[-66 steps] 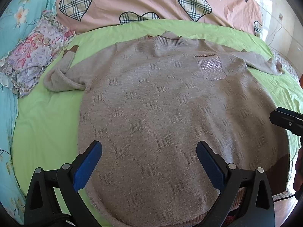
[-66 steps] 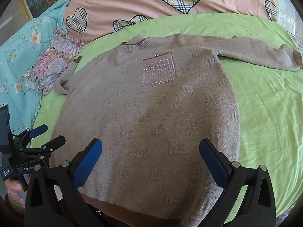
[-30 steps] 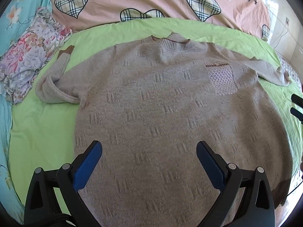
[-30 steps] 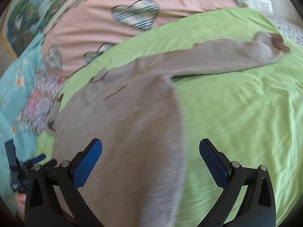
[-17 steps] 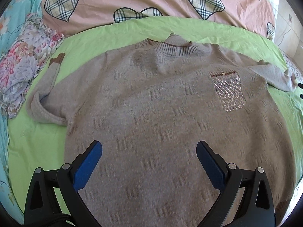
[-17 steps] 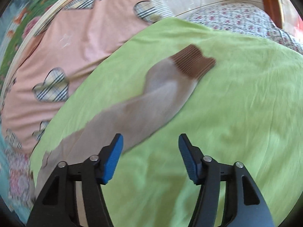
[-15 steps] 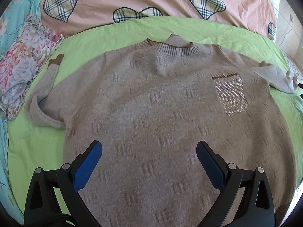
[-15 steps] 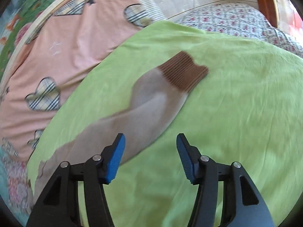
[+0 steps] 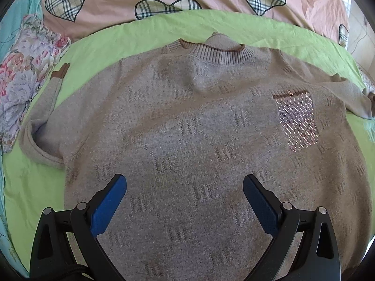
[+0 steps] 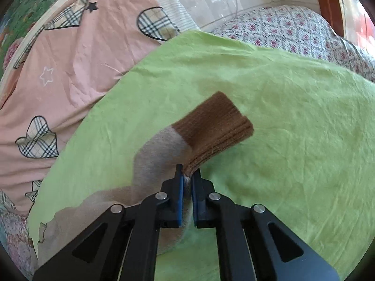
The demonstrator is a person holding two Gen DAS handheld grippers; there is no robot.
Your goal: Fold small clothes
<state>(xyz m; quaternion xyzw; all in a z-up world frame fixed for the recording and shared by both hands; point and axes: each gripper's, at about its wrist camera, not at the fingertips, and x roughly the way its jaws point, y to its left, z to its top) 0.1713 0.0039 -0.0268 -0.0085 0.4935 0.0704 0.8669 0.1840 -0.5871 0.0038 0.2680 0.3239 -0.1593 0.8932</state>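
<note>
Lying flat, front up: one grey-beige sweater, spread on a green sheet over the bed. Entries as follows.

Sweater. Ribbed collar with brown trim, far from the left gripper and straight ahead of it. Chest pocket with a dotted diamond pattern, ahead and to the right of that gripper. One sleeve doubled back on itself ahead-left, its brown cuff pointing away toward a floral cloth. The other sleeve runs off to the far right.

Left gripper. Blue pads wide apart, holding nothing, hovering above the lower body of the sweater (whether it touches the knit cannot be told).

Right gripper. Pads pressed together on the far sleeve, pinching the fabric right at the seam where grey knit meets the brown ribbed cuff. The cuff stands up just beyond the fingertips, lifted off the sheet; the sleeve trails back to the gripper's left.

Surroundings. Pink quilt with plaid hearts beyond the sheet, ahead-left of the right gripper. Small-flowered bedding ahead-right of it. Turquoise cloth at the far left of the left gripper's view.

Containers: the pocket only (contents not visible).
</note>
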